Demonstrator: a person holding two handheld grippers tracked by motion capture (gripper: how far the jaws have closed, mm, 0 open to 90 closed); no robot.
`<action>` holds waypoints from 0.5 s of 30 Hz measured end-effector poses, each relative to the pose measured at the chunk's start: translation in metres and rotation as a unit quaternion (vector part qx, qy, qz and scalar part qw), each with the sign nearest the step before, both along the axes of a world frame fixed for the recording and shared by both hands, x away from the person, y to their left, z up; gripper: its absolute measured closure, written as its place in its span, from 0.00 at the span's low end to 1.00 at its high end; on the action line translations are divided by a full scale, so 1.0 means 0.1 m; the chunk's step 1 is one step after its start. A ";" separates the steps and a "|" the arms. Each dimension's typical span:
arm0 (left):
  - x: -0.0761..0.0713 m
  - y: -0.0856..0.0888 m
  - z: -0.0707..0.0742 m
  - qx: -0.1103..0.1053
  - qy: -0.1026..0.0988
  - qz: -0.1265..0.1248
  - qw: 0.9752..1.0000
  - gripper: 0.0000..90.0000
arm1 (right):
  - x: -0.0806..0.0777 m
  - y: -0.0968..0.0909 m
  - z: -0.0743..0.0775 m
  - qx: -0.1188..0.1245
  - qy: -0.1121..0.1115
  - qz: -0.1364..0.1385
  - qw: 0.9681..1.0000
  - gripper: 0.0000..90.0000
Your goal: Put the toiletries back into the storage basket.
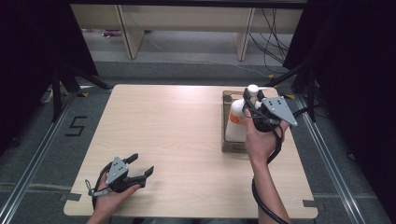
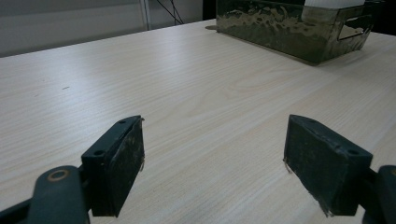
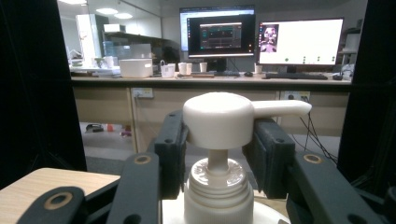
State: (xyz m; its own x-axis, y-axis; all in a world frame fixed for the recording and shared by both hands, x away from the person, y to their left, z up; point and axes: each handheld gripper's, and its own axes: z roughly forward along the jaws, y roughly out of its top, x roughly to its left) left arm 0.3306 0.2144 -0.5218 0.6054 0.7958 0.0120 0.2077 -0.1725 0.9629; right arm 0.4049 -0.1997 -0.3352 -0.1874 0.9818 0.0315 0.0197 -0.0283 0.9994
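Pump bottle (image 1: 236, 119): white, orange label, standing or hanging upright inside the dark brown bin (image 1: 227, 146) at the far right of the surface (image 1: 177, 135). Whether its base rests on the bin floor I cannot tell.

My right gripper (image 3: 219, 154) comes in from the near side, held level, jaws clamped on the pump head (image 3: 219, 119), one pad on each side of it. The spout (image 3: 282, 108) runs out over the right-hand jaw. Collar and stem sit just below, between the jaws.

Why the head: it is the part that stands clear above the bin's rim, so the jaws get around it without fouling the walls. It also gives two rounded flanks the pads can seat against. Judgement: grip is high on the bottle, so the body could swing or the pump could depress or twist if I tilt. Keeping it vertical looks wise.

My left gripper (image 1: 133, 170) rests low at the near left corner of the surface, well apart from the bin. Jaws spread wide, nothing between them but bare wood. They point toward the bin, which shows ahead and to the right of them. Judgement: parked out of the way, free to steady the bin if it drags.
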 end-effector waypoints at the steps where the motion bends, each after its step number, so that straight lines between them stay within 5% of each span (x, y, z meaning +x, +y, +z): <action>1: 0.00 0.00 0.00 0.000 0.000 0.000 1.000 0.22 | 0.00 0.00 -0.01 -0.003 0.000 0.002 1.000 0.67; 15: 0.00 0.00 0.00 -0.001 0.000 0.000 1.000 0.22 | 0.01 -0.01 -0.14 -0.005 0.012 -0.001 1.000 0.67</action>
